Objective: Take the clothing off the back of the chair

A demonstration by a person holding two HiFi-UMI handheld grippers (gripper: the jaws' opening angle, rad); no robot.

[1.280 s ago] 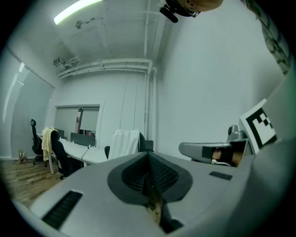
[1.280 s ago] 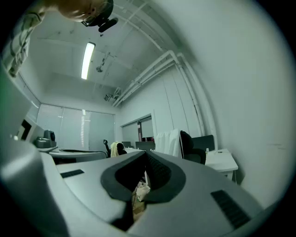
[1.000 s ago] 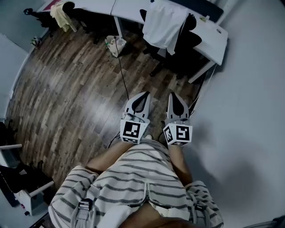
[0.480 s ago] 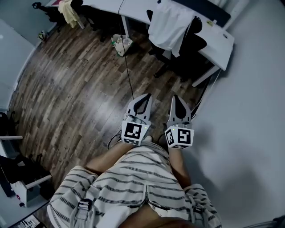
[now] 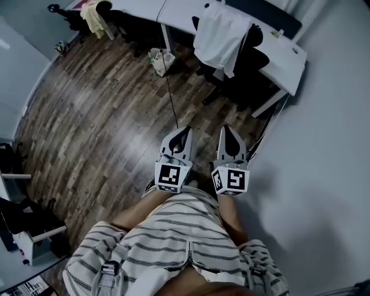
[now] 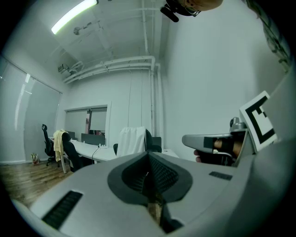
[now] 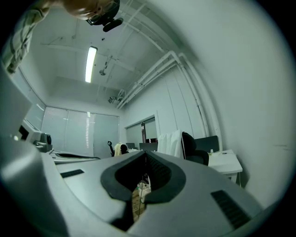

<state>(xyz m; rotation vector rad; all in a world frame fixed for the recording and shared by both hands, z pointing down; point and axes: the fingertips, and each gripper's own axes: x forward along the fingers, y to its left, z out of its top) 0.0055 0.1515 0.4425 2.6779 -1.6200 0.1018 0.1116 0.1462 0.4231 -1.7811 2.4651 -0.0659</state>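
Note:
A white garment (image 5: 222, 32) hangs over the back of a black office chair (image 5: 254, 58) at a white desk (image 5: 286, 55), far ahead of me at the top of the head view. It also shows in the left gripper view as the white garment (image 6: 132, 140) and in the right gripper view as the white garment (image 7: 171, 143). My left gripper (image 5: 184, 132) and right gripper (image 5: 226, 130) are held side by side in front of my body, pointing level toward the chair, both shut with nothing between the jaws.
A second black chair with a yellow garment (image 5: 92, 10) stands at the far left of the desk row. A white bag (image 5: 162, 59) sits on the wood floor, with a black cable (image 5: 171, 101) running from it toward me. A grey wall (image 5: 329, 144) runs along my right.
The desk, chair and bag have shifted slightly right and down in the head view. Both grippers stay shut and side by side.

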